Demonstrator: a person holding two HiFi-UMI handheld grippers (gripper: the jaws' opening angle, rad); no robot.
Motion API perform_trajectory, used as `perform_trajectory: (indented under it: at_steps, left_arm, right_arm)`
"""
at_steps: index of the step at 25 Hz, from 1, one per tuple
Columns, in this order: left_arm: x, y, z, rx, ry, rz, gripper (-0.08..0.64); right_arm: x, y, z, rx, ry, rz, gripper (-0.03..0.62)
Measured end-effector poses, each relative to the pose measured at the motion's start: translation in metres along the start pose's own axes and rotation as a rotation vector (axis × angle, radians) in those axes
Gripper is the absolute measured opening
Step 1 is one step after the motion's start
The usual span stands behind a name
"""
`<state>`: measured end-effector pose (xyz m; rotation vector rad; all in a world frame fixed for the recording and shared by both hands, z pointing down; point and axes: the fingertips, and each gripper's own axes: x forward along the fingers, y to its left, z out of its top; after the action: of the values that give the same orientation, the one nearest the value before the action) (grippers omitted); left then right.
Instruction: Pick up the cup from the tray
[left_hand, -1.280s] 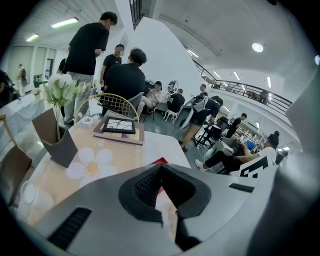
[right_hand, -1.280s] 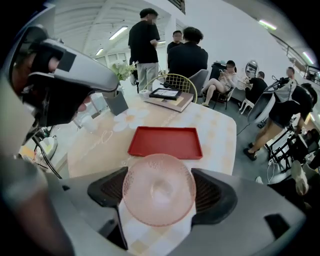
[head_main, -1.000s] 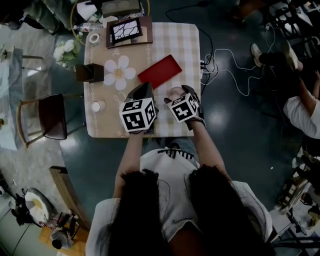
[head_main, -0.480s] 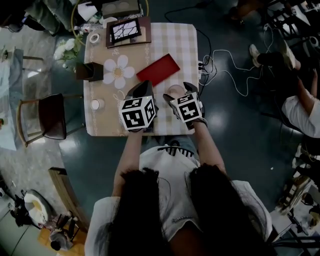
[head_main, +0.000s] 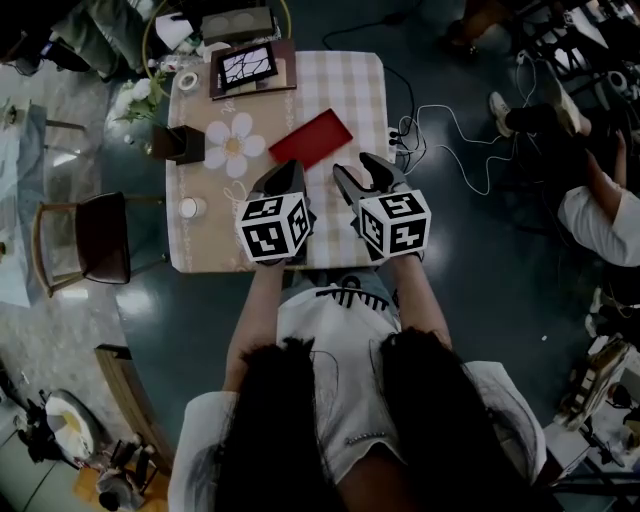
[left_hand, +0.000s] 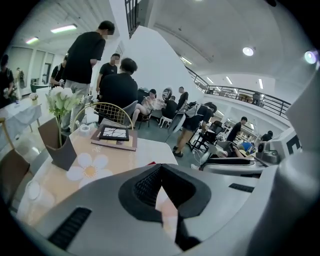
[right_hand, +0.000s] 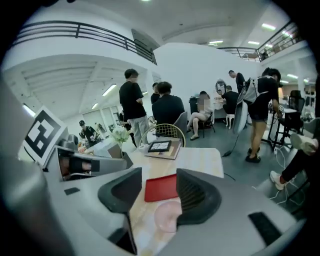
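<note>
- Right hand-held gripper (right_hand: 159, 171): jaws just closing, half apart, gripping nothing. Left hand-held gripper (left_hand: 161, 169): closed, empty.
- Pale pink round cup (right_hand: 167, 215) sits on the table (right_hand: 200, 156) beside the flat red tray (right_hand: 160, 189).
- Best approach: lower, straddle the cup, then squeeze.

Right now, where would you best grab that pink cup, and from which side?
Probably across its round wall, coming down from the near edge of the table: the pink cup looks upright, mouth up, and the red tray lies behind it.

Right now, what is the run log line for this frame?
right gripper: jaws just closing, apart, no grip | cup: on table beneath jaws, off red tray | left gripper: shut, empty
</note>
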<state>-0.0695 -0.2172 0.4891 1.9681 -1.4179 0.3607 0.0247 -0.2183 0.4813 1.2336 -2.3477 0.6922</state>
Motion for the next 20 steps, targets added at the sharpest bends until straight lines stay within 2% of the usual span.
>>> perform_trajectory:
  at_steps: [2,5,6,8,12,20]
  left_arm:
    - [-0.004,-0.005,0.000,0.006,-0.008,-0.009,0.004]
    - [-0.009,-0.012,-0.001,0.014,-0.017,-0.020,0.003]
    - [-0.010,-0.015,-0.002,0.015,-0.018,-0.024,0.005]
    - [-0.012,-0.021,-0.007,0.015,-0.018,-0.033,0.003]
    - [-0.018,-0.032,-0.011,0.031,-0.021,-0.056,0.003]
    - [-0.029,-0.044,-0.017,0.045,-0.028,-0.075,0.004]
  right_arm:
    - [-0.005,0.001,-0.001,-0.014,0.005,-0.017,0.205]
    - [-0.012,0.003,-0.004,0.016,0.006,-0.032,0.175]
    - [-0.014,0.002,-0.006,0.016,0.010,-0.050,0.145]
    - [-0.018,-0.001,-0.012,0.013,0.019,-0.090,0.014]
    - [-0.026,0.002,-0.016,0.030,0.017,-0.092,0.009]
    - [-0.036,0.010,-0.023,-0.031,0.044,-0.127,0.009]
